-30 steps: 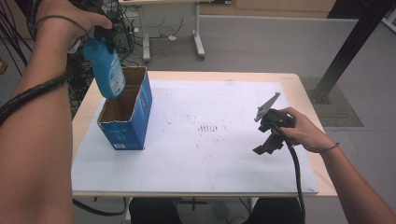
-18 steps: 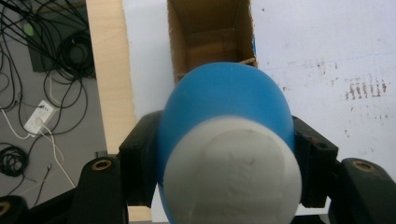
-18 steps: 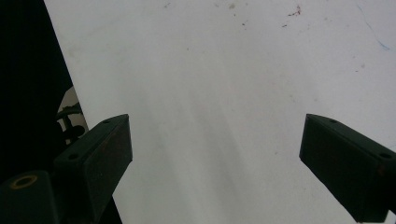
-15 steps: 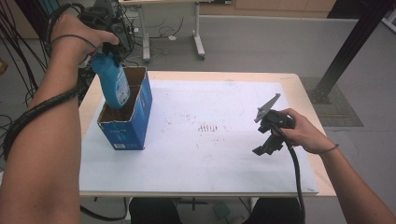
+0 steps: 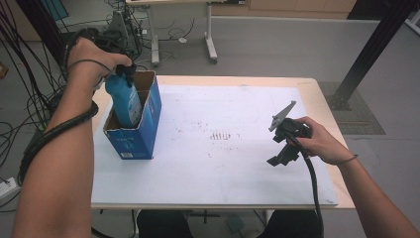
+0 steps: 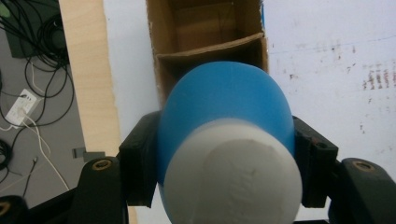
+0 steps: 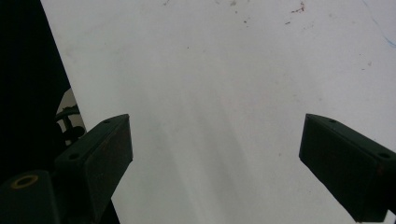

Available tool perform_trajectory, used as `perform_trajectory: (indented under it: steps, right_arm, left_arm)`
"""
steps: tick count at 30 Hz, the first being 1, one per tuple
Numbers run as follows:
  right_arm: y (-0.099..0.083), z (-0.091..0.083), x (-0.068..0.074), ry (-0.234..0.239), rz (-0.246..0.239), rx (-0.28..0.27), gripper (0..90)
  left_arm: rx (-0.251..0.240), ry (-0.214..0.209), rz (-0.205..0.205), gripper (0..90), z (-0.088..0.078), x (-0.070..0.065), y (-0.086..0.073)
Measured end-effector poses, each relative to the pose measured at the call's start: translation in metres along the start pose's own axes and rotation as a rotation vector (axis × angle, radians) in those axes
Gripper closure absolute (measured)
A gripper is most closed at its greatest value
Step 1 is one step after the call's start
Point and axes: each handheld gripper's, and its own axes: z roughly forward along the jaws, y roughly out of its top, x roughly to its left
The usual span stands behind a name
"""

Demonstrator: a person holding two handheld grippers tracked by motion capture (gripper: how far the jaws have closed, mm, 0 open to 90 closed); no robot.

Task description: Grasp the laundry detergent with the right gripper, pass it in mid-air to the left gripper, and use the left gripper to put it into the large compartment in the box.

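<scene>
**Inspector:** State what your left gripper has.

**Operator:** My left fingers are clamped on a blue bottle with a white cap. In the left gripper view one finger presses each side of the blue body, just below the cap. The bottle stands roughly upright, its lower part already inside the open blue carton, its upper part above the rim.

**Inspector:** Where does the carton sit?

**Operator:** At the far left of the worktop, on the white sheet, near the left edge. The left gripper view shows bare cardboard walls inside and a cardboard divider across it; the bottle hangs over the nearer compartment. Whether its base touches the bottom, I cannot tell.

**Inspector:** And the right gripper?

**Operator:** My right hand holds it over the right side of the worktop, well apart from the carton. In the right gripper view its fingers stand wide apart, released, with only stained white sheet between them.

**Inspector:** Anything else noted?

**Operator:** Brown smudges mark the sheet's middle. Cables lie on the floor to the left.
</scene>
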Motion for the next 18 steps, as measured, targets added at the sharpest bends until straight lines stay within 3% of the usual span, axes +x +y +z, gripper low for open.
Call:
perform_trajectory:
  steps: [9,18]
  right_arm:
    - [-0.002,0.003,0.0,0.005,0.011,-0.002,8.9]
    - [-0.002,0.005,0.0,0.008,0.011,-0.002,9.1]
  left_arm:
    - [0.012,-0.003,-0.004,37.6,0.033,-0.002,-0.005]
    - [0.01,-0.013,-0.02,37.7,0.054,-0.002,-0.009]
